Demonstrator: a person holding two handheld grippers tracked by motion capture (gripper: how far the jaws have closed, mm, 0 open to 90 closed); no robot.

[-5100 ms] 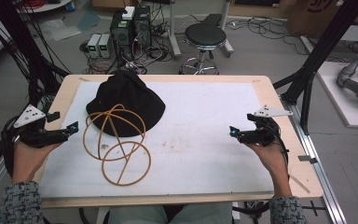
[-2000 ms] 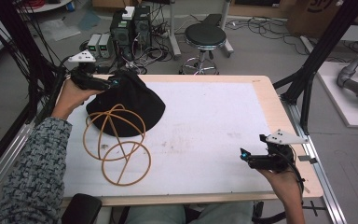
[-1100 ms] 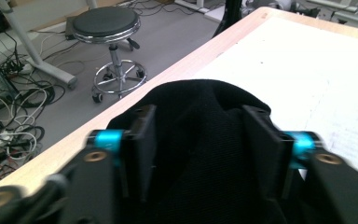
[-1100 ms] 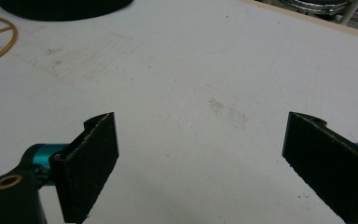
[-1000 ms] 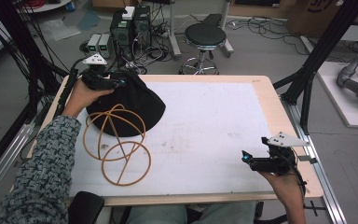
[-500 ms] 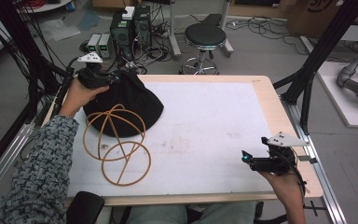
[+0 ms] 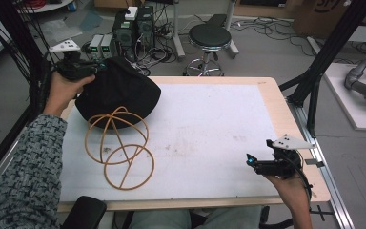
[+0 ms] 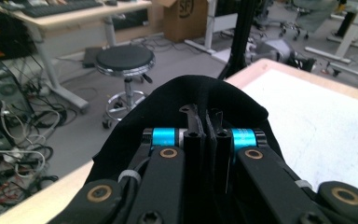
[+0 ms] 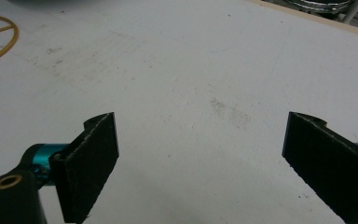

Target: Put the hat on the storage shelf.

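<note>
High view: left tool (image 7: 96, 69) pinching soft black cloth (image 7: 119, 90); right tool (image 7: 251, 162) agape.

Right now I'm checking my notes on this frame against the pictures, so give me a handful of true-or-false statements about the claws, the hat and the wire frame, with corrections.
1. The left claw is shut on the black hat. True.
2. The right claw grips the wire frame. False: it is open, above bare white table.
3. The wire frame lies on the table beside the hat's near edge. True.
4. The hat sits at the table's right end. False: it is at the far left corner.
</note>
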